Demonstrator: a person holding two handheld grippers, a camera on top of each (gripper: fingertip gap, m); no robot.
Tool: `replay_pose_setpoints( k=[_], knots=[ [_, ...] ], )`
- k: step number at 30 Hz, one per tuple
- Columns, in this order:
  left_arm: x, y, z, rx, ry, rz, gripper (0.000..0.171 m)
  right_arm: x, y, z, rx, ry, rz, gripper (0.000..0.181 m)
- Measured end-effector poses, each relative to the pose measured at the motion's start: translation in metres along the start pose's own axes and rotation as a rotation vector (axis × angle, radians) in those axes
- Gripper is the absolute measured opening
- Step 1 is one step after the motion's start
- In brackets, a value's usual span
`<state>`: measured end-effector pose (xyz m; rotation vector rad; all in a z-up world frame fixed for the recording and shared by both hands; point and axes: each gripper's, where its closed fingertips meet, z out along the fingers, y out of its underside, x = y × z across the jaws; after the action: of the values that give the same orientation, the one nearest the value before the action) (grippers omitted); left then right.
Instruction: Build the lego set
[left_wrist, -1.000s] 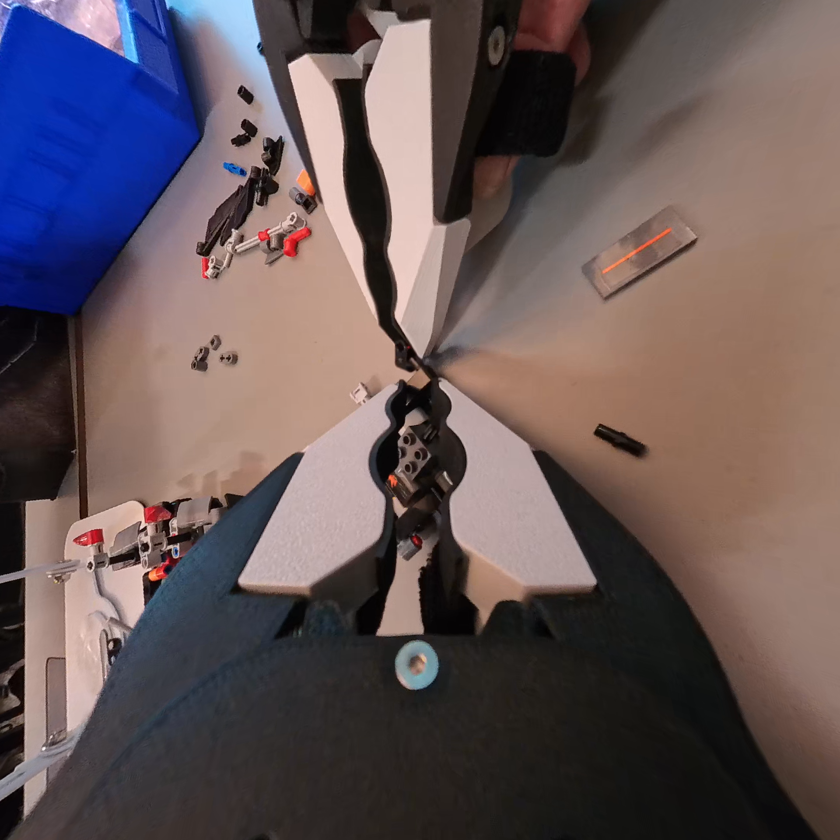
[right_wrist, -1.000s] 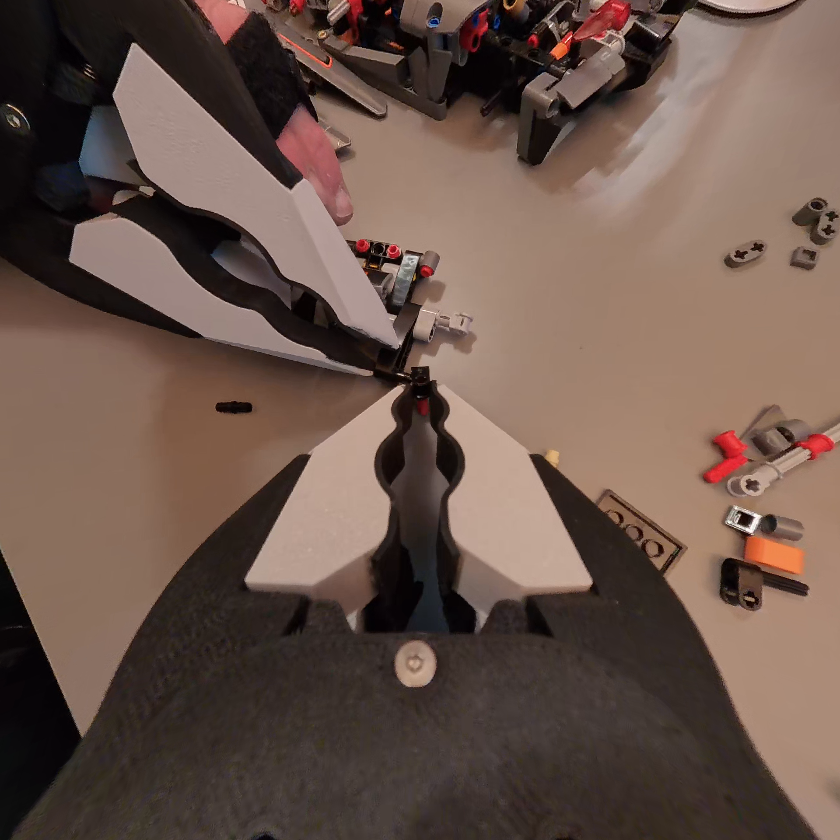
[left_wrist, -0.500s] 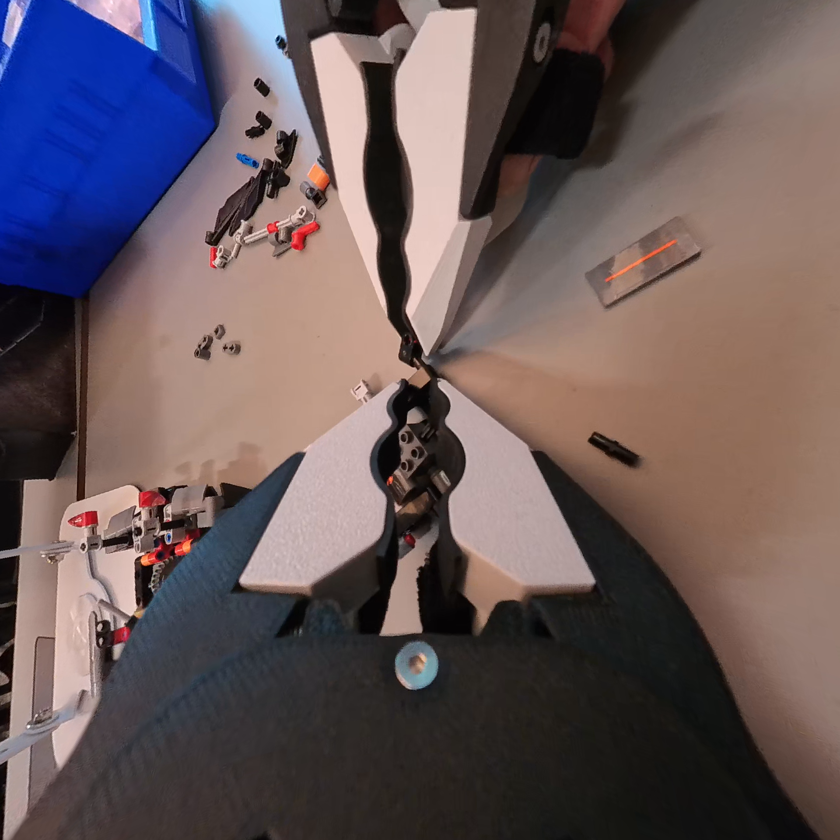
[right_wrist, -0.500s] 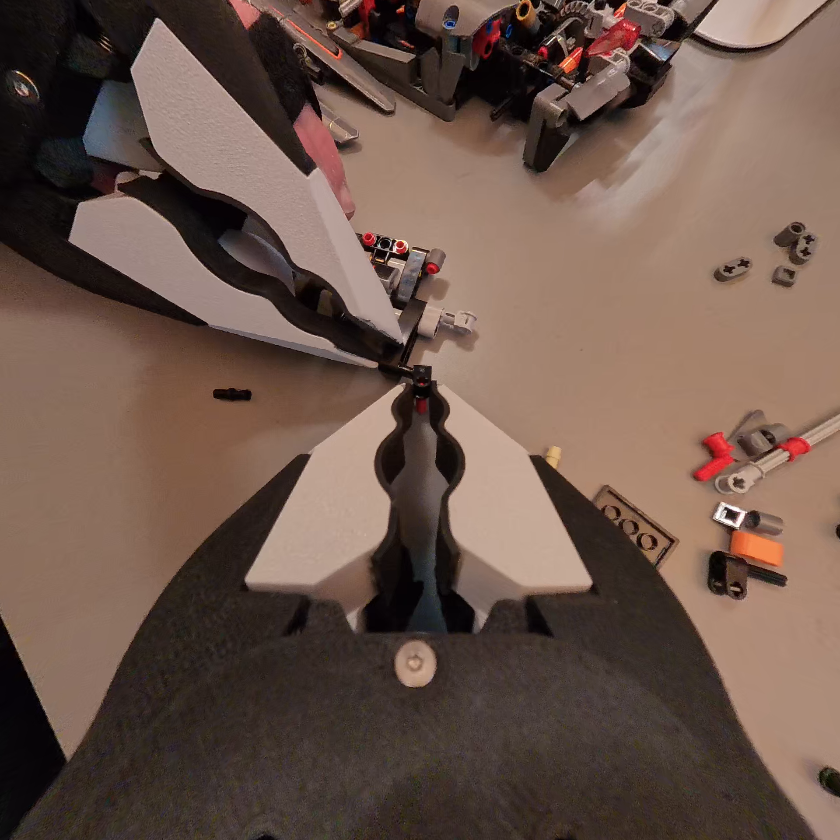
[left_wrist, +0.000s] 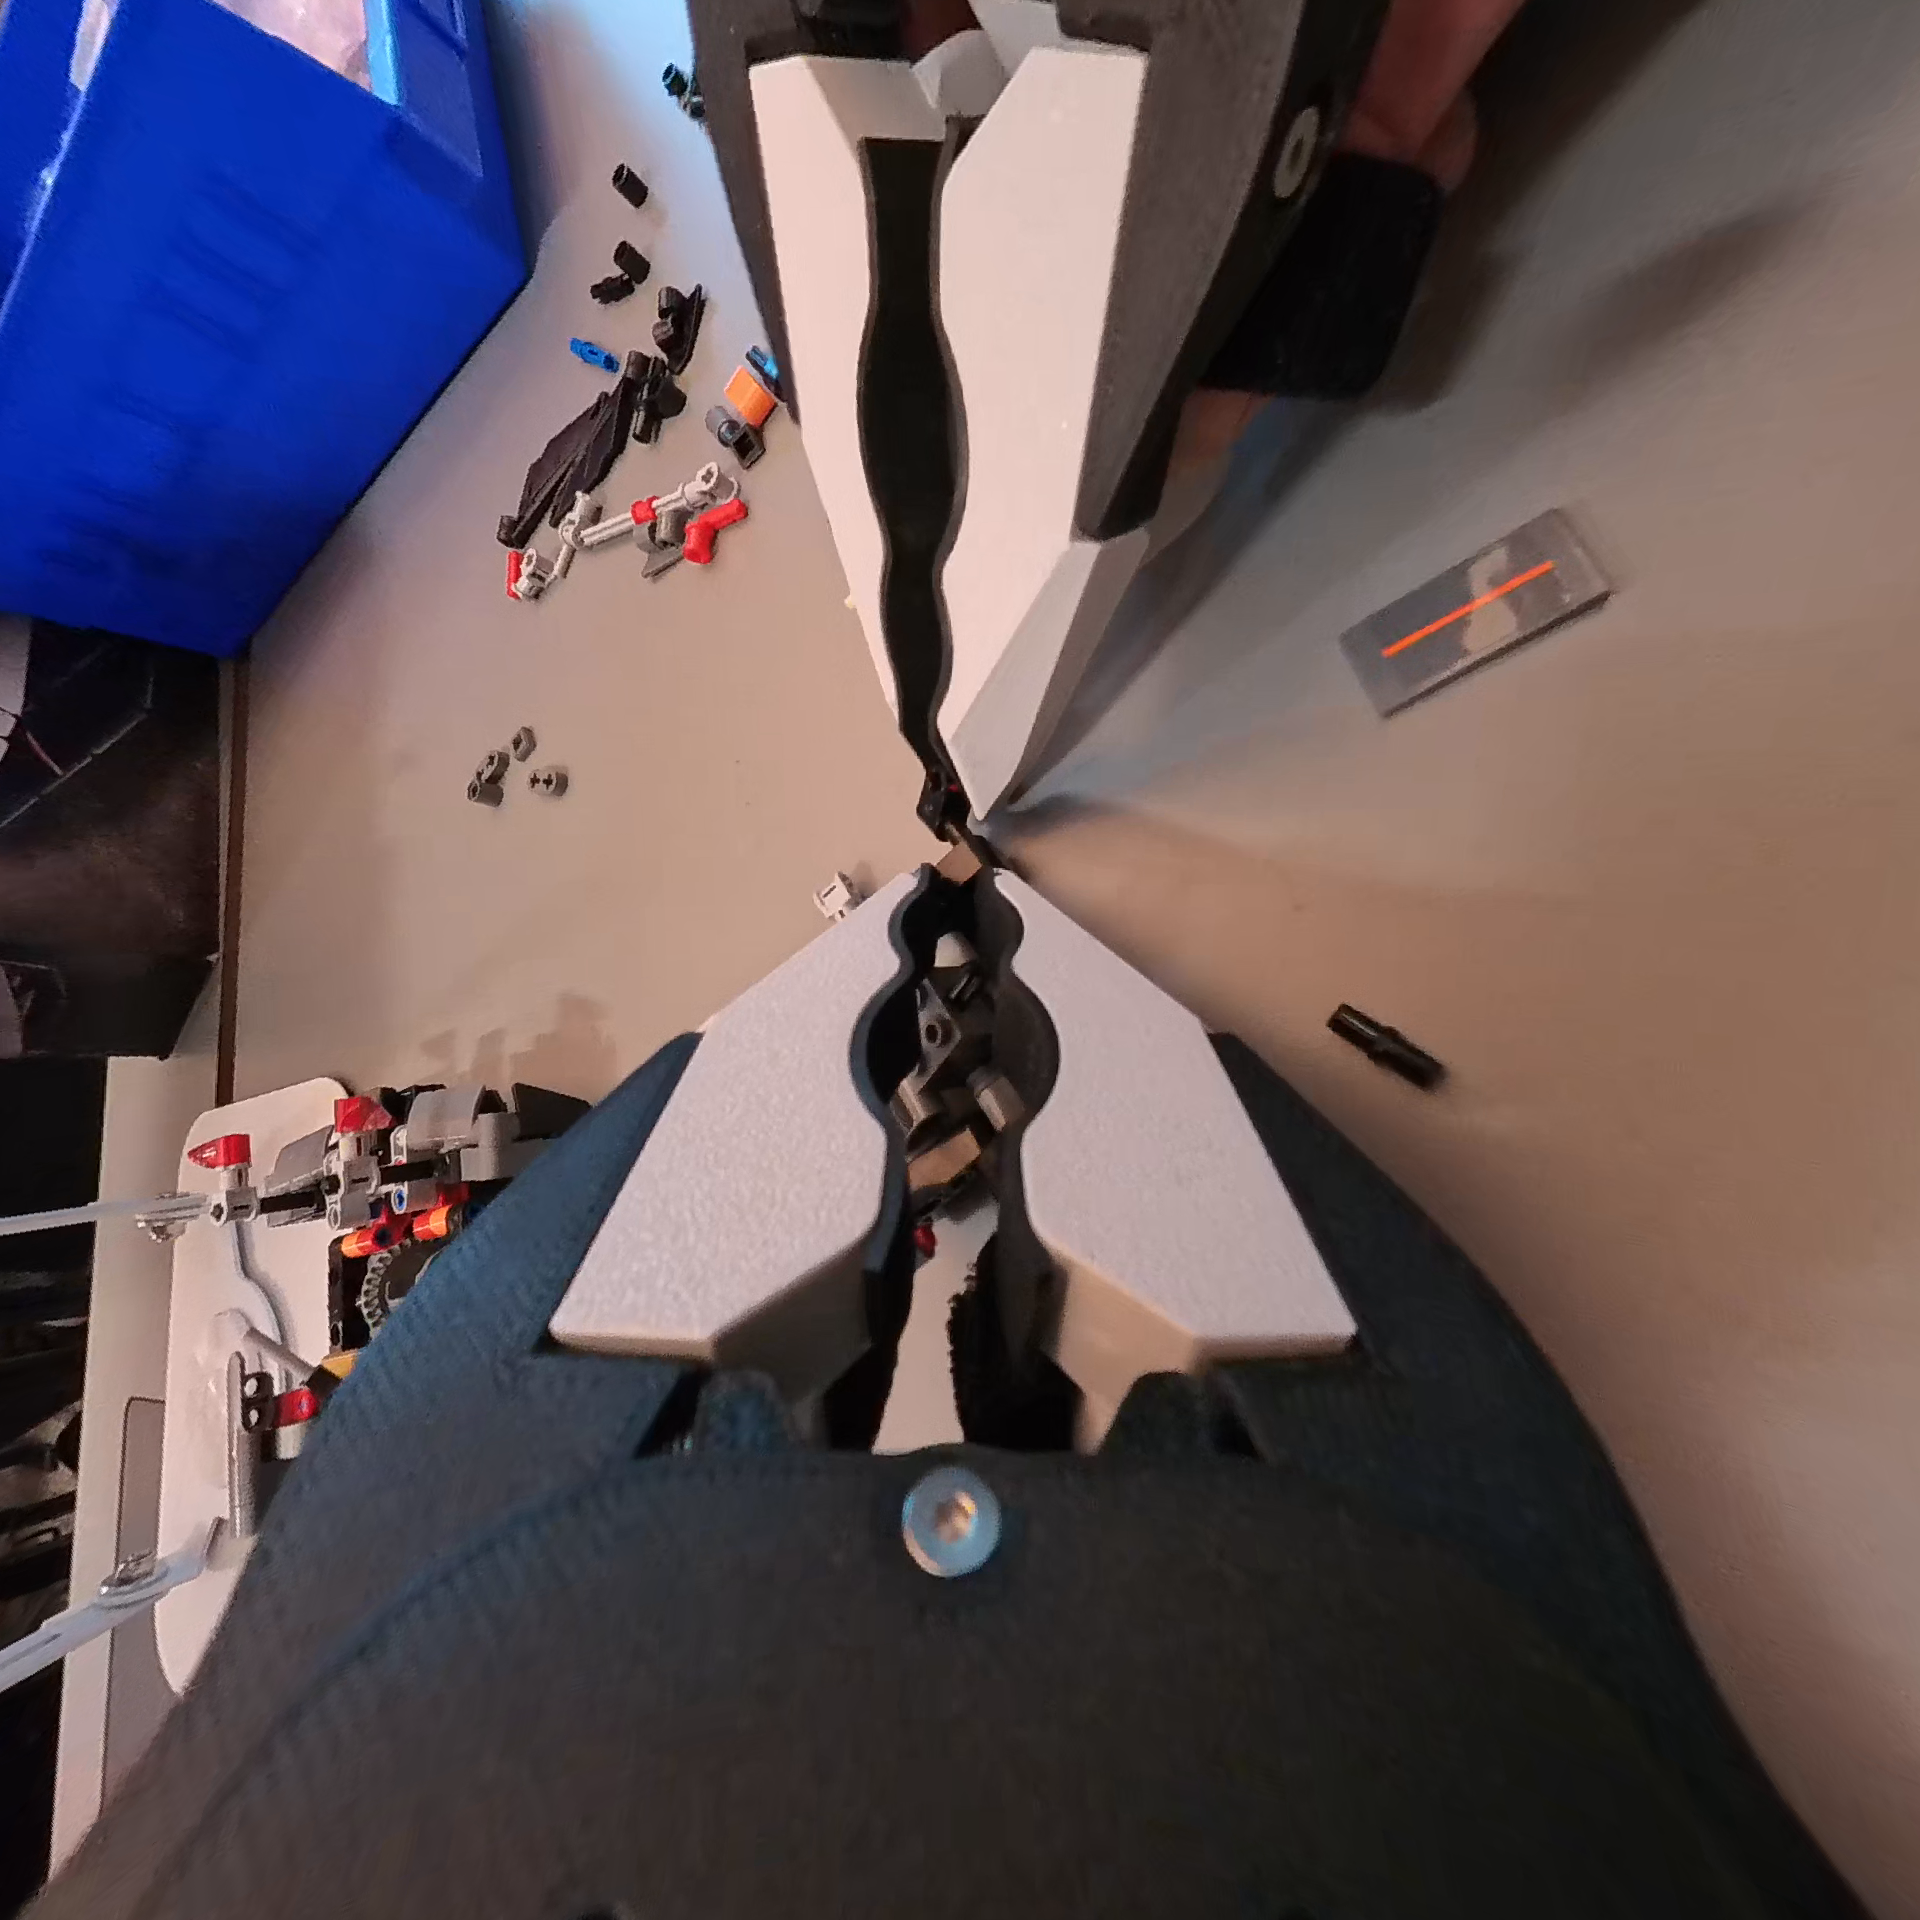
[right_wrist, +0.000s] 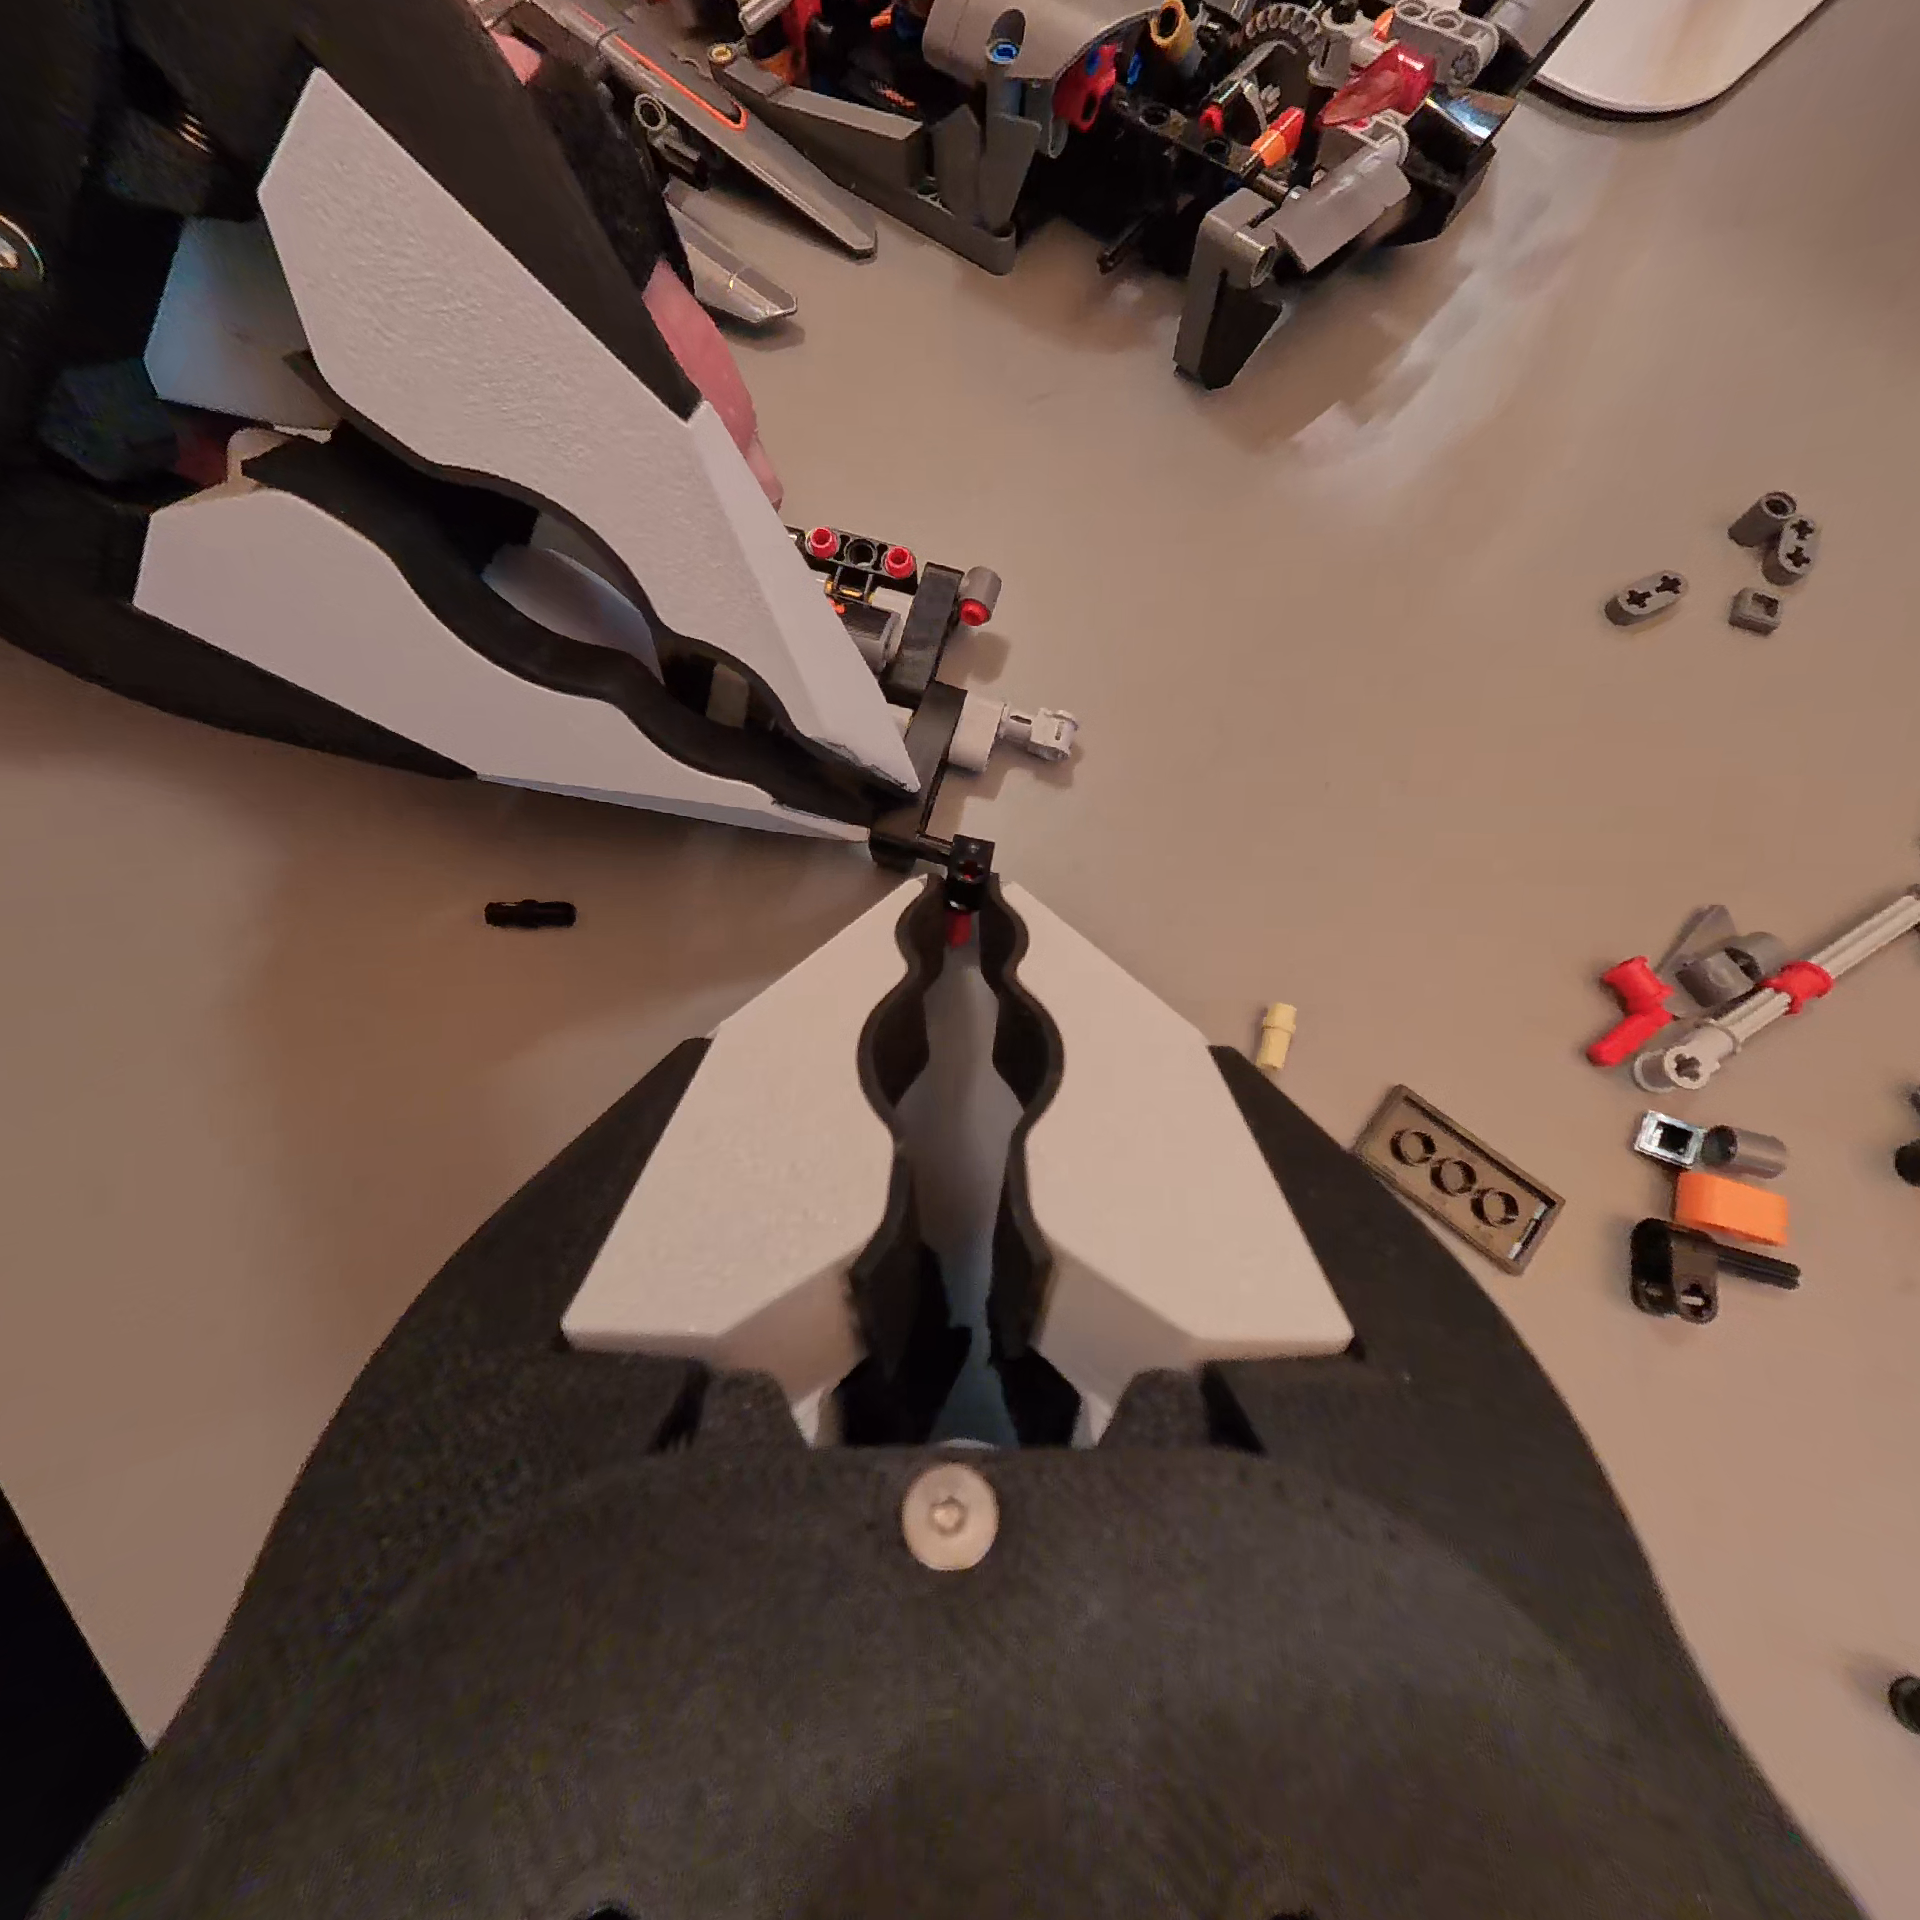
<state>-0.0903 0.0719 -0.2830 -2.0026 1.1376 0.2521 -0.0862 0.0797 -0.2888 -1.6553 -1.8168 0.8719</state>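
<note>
L wrist view: left gripper (left_wrist: 961, 883) clamped on a small sub-assembly (left_wrist: 951, 1070) of grey and black pieces, held deep between the jaws; only its front end pokes past the tips. Right gripper (left_wrist: 951, 805) comes in from straight ahead, tip to tip, pinching a small black connector (left_wrist: 943, 802) with a red bit in it. The two held parts are just about touching; can't tell if seated. Grey table (left_wrist: 1558, 935) below; loose black pin (left_wrist: 1382, 1047) off to one side, blue bin (left_wrist: 208, 312) and scattered parts further back.

R wrist view: right gripper (right_wrist: 961, 883) closed on the black connector (right_wrist: 968, 860), which sits at the very tips, red end pointing back into the jaws. Left gripper (right_wrist: 883, 810) enters from upper left, at an angle, with the sub-assembly (right_wrist: 914, 634) sticking out beyond its tips. A thin black arm (right_wrist: 920, 774) of it reaches down to the connector.

Key relation: connector lies directly ahead of R tips; the arm's end meets it from the side, roughly crosswise to R gripper's axis. Judged: the mate needs a short push along that cross line. Main model (right_wrist: 1143, 125) well apart at the far edge.
</note>
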Motion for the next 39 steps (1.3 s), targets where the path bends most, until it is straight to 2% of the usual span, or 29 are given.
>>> replay_pose_setpoints(
  k=[16,23,39],
  knots=[
    [0.0012,-0.0006,-0.0004,-0.001,-0.049,0.001,0.004,-0.0006,0.0008,-0.0008,0.003,0.116,-0.01,0.004],
    [0.0027,-0.0029,0.0004,0.005,-0.053,-0.001,0.004,0.0012,0.0011,-0.0043,0.018,0.079,0.048,0.004],
    [0.0039,-0.0038,0.0,0.006,-0.056,0.005,0.003,-0.0033,0.0027,-0.0042,0.01,0.082,0.003,0.003]
  ],
)
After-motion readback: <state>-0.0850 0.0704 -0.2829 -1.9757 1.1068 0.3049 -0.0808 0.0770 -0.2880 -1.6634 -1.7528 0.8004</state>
